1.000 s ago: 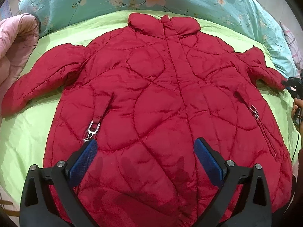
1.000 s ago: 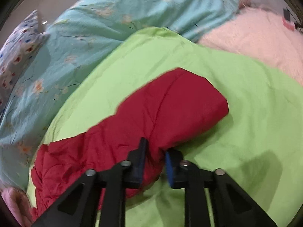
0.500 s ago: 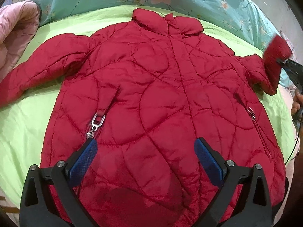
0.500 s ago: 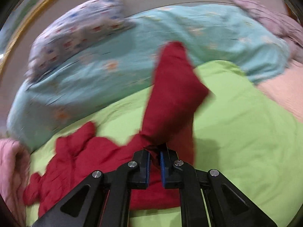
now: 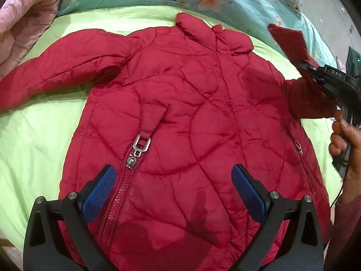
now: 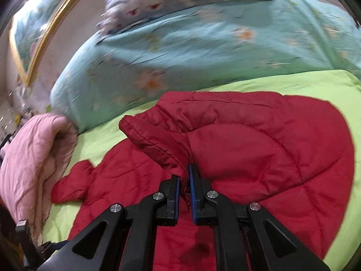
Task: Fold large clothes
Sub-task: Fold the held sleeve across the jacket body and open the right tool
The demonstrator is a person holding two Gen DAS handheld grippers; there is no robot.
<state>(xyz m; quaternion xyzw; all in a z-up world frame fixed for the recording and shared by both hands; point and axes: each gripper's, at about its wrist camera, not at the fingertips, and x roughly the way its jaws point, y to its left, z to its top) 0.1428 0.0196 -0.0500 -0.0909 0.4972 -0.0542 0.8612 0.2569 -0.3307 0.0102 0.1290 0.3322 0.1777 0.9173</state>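
Left wrist view: bed, lime-green sheet (image 5: 40, 140), red quilted jacket (image 5: 191, 117) spread flat, front up. Left tool (image 5: 173, 187) wide, empty, above hem. Jacket's right sleeve (image 5: 291, 43) now off bed, raised.

Right wrist view: right tool (image 6: 185, 189) clamped on sleeve (image 6: 158, 140), swung over jacket body since second ago; sleeve fold likely underway.
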